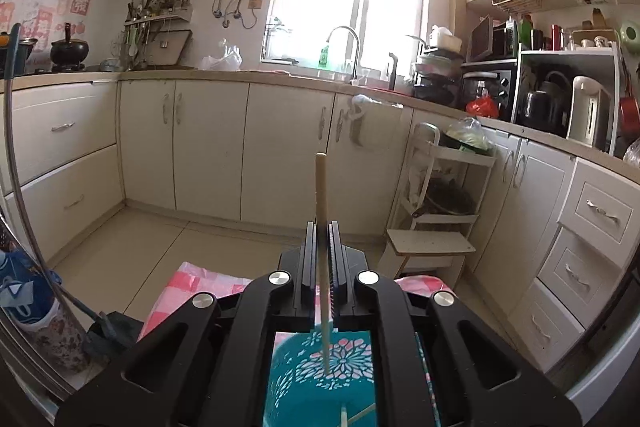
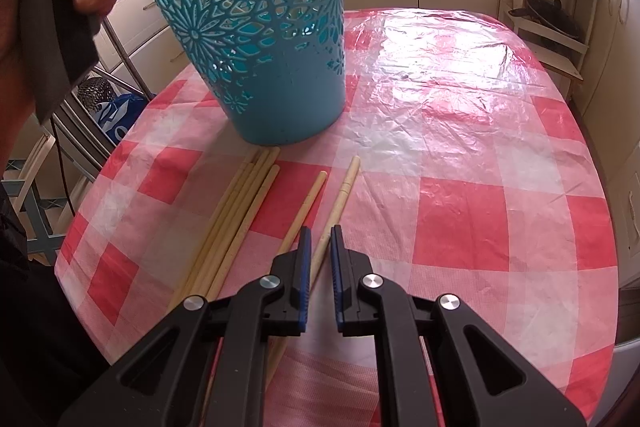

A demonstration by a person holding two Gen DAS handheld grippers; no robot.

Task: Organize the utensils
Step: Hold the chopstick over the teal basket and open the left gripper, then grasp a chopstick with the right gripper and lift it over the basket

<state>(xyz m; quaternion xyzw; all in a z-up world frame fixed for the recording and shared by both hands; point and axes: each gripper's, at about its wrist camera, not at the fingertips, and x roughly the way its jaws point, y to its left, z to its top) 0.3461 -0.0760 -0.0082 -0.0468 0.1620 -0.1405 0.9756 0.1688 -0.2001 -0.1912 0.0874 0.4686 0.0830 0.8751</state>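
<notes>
The left gripper (image 1: 323,227) clenched one pale wooden chopstick (image 1: 321,183) upright above the teal perforated plastic basket (image 2: 256,39); lowering it straight should keep the tip inside the rim. The right gripper (image 2: 319,231) hung parted over a loose chopstick (image 2: 338,203) just before the basket. Beyond the basket, the pink checked tablecloth (image 2: 460,155) lay bare.

Glossy, crinkled plastic tablecloth (image 2: 460,131). Matt pale wooden chopsticks (image 2: 236,223). Smooth teal plastic basket (image 2: 276,95) with cut-out flowers.
</notes>
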